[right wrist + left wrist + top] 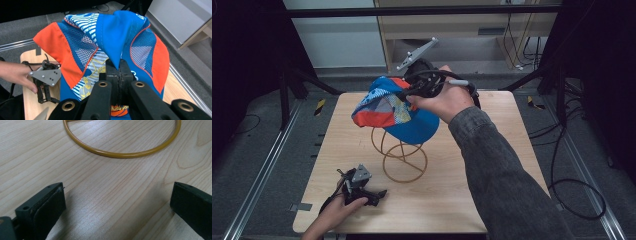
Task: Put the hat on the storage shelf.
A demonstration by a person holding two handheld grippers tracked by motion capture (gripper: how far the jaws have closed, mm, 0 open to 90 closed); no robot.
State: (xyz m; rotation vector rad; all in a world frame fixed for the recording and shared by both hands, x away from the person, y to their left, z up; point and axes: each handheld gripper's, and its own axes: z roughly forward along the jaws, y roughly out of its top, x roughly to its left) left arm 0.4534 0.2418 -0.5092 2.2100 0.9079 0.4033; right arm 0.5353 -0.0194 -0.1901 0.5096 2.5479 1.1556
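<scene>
Presently, one cap (404, 112) is in hand: blue crown, orange side panels, blue mesh and a white striped and patterned section. The right gripper (119, 67) has its two jaws pressed together on a fold of the cap's blue fabric, which rises in a pinched ridge directly ahead of the fingertips in the right gripper view. In the high view the right gripper (412, 92) holds the cap raised off the bench (492, 165), with the cap hanging to the left of and below it, directly above the wire stand (399, 157).

One stand is counted: yellow-gold wire, looped, with a round base ring lying flat on the bench. Whether the cap touches the stand's top cannot be told.

The left gripper (362, 190) rests low on the bench near its front edge, held by the person's left hand (334, 212). Its jaws stand wide apart with nothing between them; only bare wood lies there. In the left gripper view the stand's base ring (120, 153) lies ahead of the jaws, apart from both.

No containers are present. A yellow printed pattern shows on the cap near the right gripper, but no writing on it can be read.
</scene>
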